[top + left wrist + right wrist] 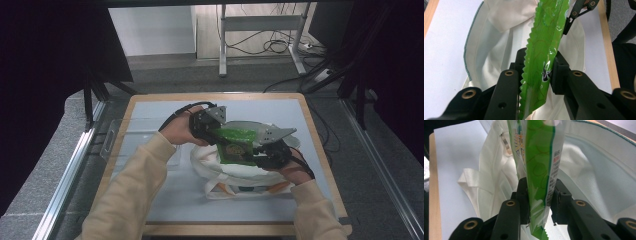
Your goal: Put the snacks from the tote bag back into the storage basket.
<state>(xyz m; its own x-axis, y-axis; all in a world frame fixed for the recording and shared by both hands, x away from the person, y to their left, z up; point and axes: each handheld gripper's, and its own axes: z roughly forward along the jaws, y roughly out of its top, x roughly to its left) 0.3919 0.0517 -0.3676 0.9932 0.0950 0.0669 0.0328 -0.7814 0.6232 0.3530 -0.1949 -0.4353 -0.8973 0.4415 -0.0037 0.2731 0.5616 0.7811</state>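
Green snack packet [236, 145] held up between both grippers, above white cloth tote bag [235, 172]. Left gripper [537, 72] clamped on one end of packet – pads [520, 62] pressing both faces, serrated edge beside them. Right gripper [537, 195] clamped on opposite end, near bottom seal. Bag lies on white tabletop [165, 200] directly below jaws, mouth open, handles [250, 190] toward person. Clear plastic tray [117, 140] beyond left hand [177, 131], at table edge.

The green packet [544, 50] runs off the top edge, its print too blurred to read
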